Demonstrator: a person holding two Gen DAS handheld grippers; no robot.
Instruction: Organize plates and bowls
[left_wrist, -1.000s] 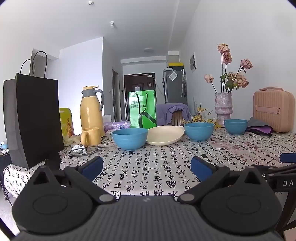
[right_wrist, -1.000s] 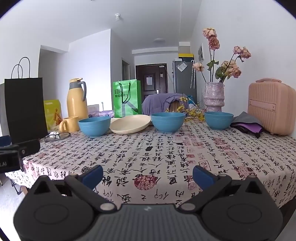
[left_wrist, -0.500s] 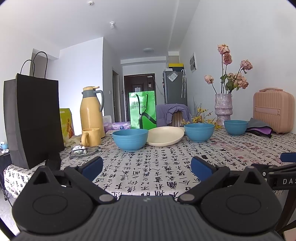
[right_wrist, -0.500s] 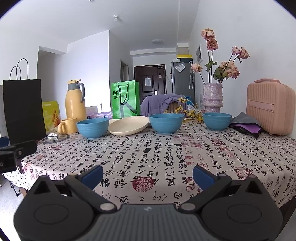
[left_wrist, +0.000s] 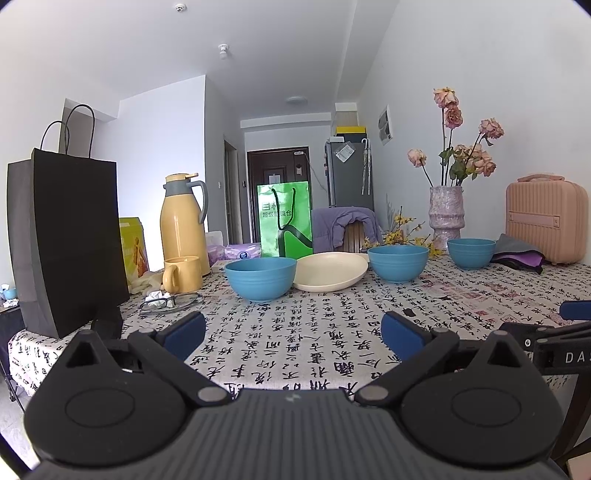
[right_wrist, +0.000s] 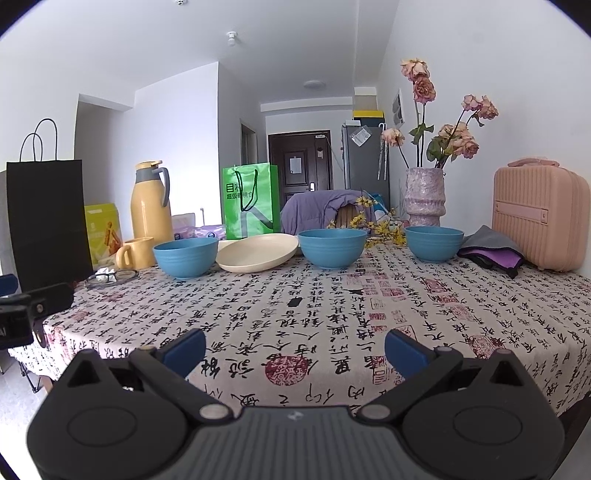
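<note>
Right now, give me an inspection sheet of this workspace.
Surface: table under a calligraphy-print cloth.
Job's things: three blue bowls and one cream plate, in a row at the far side.
Clutter: black bag, yellow flask, mug, glasses, green bag, vase, pink case.
Grippers: left hand-held gripper and right hand-held gripper open, empty.
Cables: nothing seen.
Surroundings: hallway door, fridge.

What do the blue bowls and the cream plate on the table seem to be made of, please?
The three blue bowls look like matte plastic or wheat-straw composite: even colour, faint horizontal ribs, soft sheen without glassy highlights. The cream plate shows the same dull, uniform surface and a thin rim, so probably the same material. Glazed ceramic cannot be ruled out from looks alone.
</note>
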